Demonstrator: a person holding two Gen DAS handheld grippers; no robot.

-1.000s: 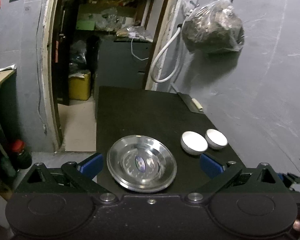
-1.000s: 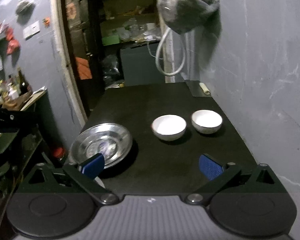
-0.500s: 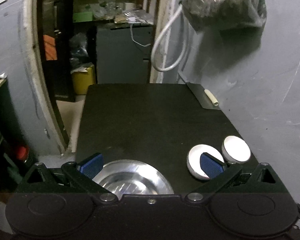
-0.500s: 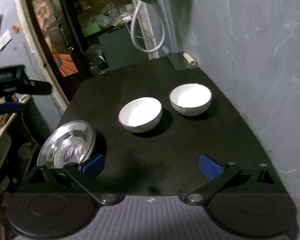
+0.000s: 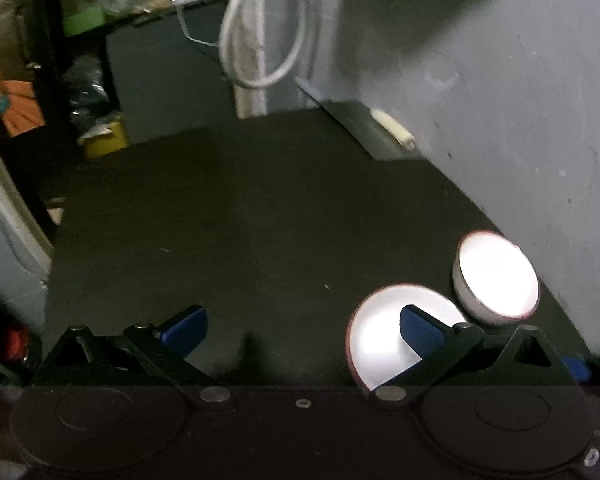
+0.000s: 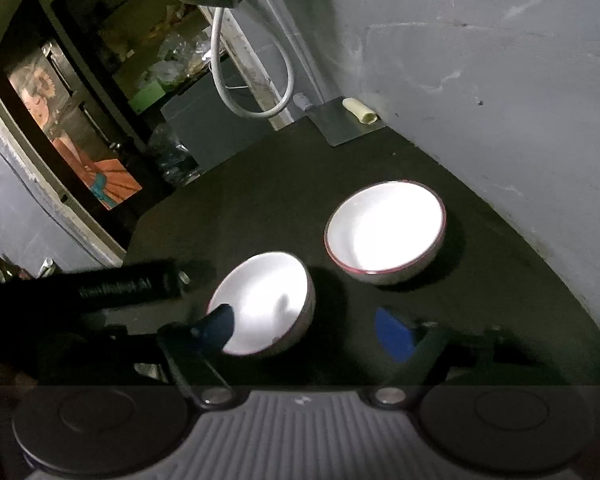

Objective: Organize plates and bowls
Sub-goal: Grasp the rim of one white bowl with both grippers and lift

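Observation:
Two white bowls stand on the black table (image 6: 380,152). The near bowl (image 6: 264,302) sits between the fingers of my open right gripper (image 6: 306,330); its left fingertip overlaps the bowl's near rim. The far bowl (image 6: 384,232) stands just beyond, to the right, by the wall. In the left wrist view both bowls show at the lower right: the near bowl (image 5: 380,336) behind my right finger, the far bowl (image 5: 496,280) beyond it. My left gripper (image 5: 304,326) is open and empty over bare table. The steel plate is out of view.
A grey wall runs along the table's right side. A flat metal sheet (image 6: 340,122) with a small pale roll (image 6: 359,110) lies at the far right corner. A white hose (image 6: 252,76) hangs behind. The left gripper's black body (image 6: 112,284) shows left of the near bowl.
Both grippers have moved forward and down. The right gripper has closed in around the near bowl. The steel plate has dropped out of both views.

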